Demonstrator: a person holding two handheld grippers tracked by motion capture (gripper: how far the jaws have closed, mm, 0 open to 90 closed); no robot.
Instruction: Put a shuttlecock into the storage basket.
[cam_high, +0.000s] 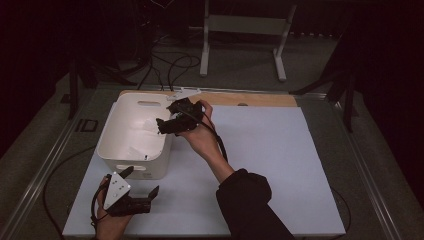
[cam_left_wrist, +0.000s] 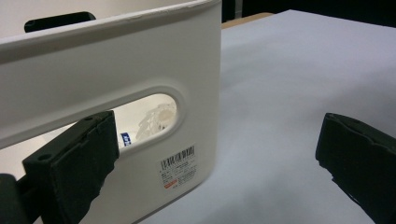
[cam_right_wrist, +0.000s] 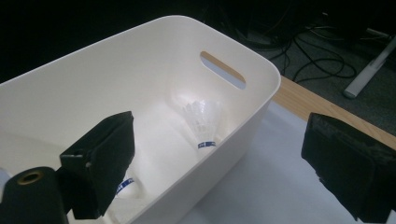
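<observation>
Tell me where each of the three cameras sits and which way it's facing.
High view: above the table, looking forward and down; both hands, right sleeve.
Left gripper view: on the left gripper, facing the bin near wall; open jaws.
Right gripper view: on the right gripper, looking into the bin at a shuttlecock; open jaws.
Shared: the bin.

White bin (cam_high: 135, 165) blocks the table's left (open-topped); white mat (cam_high: 270, 150) lies free
</observation>
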